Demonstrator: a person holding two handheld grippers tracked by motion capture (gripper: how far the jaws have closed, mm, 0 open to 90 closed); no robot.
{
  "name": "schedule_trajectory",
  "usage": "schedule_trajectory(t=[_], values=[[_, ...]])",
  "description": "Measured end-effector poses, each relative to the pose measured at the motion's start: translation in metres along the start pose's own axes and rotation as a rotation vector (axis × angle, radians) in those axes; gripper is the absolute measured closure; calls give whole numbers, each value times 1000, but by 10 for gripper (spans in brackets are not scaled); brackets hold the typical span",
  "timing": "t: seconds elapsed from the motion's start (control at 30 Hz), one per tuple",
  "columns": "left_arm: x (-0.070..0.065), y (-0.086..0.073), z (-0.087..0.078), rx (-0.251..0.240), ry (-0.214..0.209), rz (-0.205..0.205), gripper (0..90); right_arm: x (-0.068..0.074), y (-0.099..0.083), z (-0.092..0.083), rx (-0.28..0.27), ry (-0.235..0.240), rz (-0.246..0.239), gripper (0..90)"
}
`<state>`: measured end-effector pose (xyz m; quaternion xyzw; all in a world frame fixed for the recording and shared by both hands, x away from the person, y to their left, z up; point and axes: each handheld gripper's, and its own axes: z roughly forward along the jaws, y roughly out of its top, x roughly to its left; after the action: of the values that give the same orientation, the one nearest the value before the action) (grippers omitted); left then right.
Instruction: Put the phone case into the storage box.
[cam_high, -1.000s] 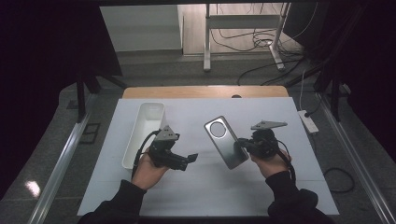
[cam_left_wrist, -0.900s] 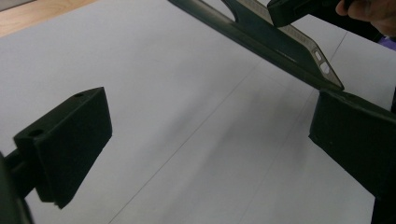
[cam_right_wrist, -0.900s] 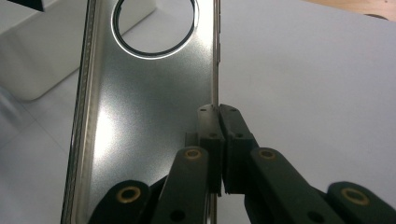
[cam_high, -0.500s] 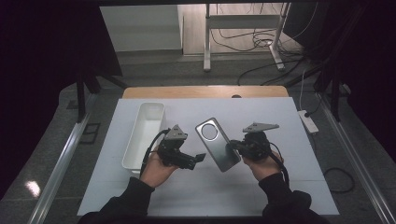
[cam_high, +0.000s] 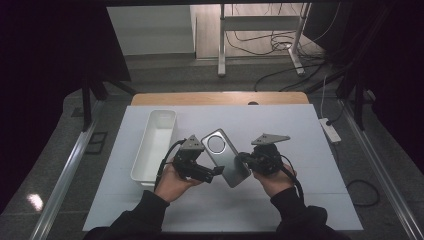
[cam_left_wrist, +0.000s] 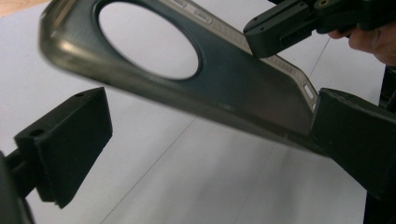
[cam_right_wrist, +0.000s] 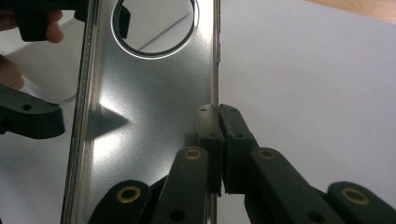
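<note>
A grey phone case (cam_high: 225, 156) with a round camera hole is held above the white table (cam_high: 310, 135), between both hands, right of the white bin (cam_high: 152, 145). Right gripper (cam_right_wrist: 218, 122) has its jaws pinched tight on the case's side edge. Left gripper (cam_left_wrist: 205, 140) has its jaws spread wide, the case's opposite edge between them, one jaw touching near a corner.
</note>
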<state>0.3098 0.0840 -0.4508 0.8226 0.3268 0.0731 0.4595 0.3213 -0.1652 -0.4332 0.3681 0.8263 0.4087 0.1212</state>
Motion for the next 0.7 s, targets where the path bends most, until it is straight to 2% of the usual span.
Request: schedule_trajectory(t=[0.2,0.27,0.33,0.43,0.47,0.5,0.57,0.6,0.67,0.7], values=[[-1,-1,2,21,2,-2,70,6,0,2,-3,5,-14,885],[-1,-1,2,31,4,2,118,7,0,3,-4,5,-18,884],[-1,-1,1,37,-15,-11,181,8,0,3,-5,3,-24,884],[0,-1,1,41,-22,-23,293,8,-1,4,-6,4,-26,884],[1,-2,1,42,-31,-40,293,8,-1,4,-5,4,-29,884],[3,-2,0,44,-38,-59,358,9,-1,5,-5,2,-33,884],[4,-2,0,44,-39,-69,418,9,-2,5,-4,2,-35,884],[6,-3,0,41,-60,-91,418,10,-2,5,-3,3,-37,883],[7,-4,-1,44,-76,-109,534,11,-2,7,1,6,-49,882],[9,-4,-2,42,-95,-133,583,12,-3,8,4,4,-56,882]])
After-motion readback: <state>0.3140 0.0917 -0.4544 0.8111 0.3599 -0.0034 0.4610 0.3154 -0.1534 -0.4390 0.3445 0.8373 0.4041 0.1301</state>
